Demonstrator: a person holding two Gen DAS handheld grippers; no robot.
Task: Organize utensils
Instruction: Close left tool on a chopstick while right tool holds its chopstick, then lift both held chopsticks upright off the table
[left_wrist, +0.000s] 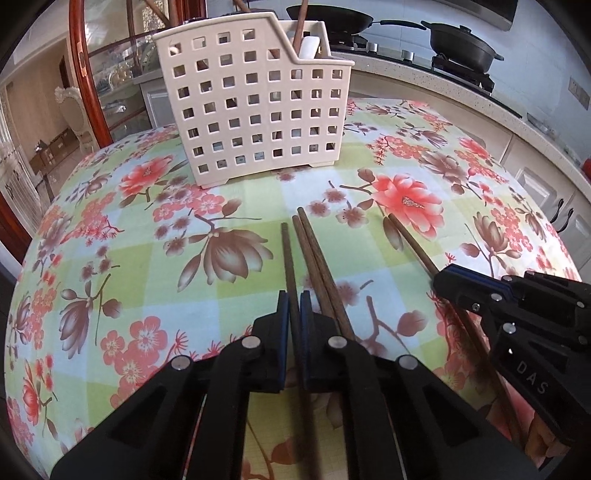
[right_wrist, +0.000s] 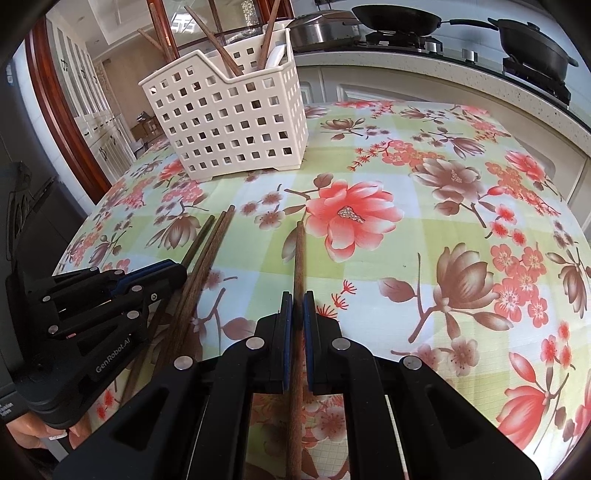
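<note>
Left wrist view: the left gripper (left_wrist: 294, 301) angles down over the near edge of the floral tablecloth (left_wrist: 147, 229), its blue-padded jaws clamped on one dark chopstick (left_wrist: 287, 258) whose tip points toward the far edge. Just right of it lie two more chopsticks (left_wrist: 314, 251), touching each other and crossing under the right finger. Further right, the right gripper (left_wrist: 448, 282) enters side-on, closed on a fourth chopstick (left_wrist: 410, 240). The white perforated utensil basket (left_wrist: 255, 122) stands near the table's far edge, holding a brown stick and a white utensil. The lower ends of all the chopsticks are hidden beneath the gripper bodies.

Right wrist view: the right gripper (right_wrist: 298, 299) also tilts down, its jaws pinching the fourth chopstick (right_wrist: 299, 254) along its length. The left gripper (right_wrist: 173, 271) sits at the left, seen from the side, so its grip is hard to make out here. This view alone shows several chopsticks fanned upright in the basket (right_wrist: 229, 118), and fingertips (right_wrist: 40, 435) at the lower left corner, cut off by the frame.
</note>
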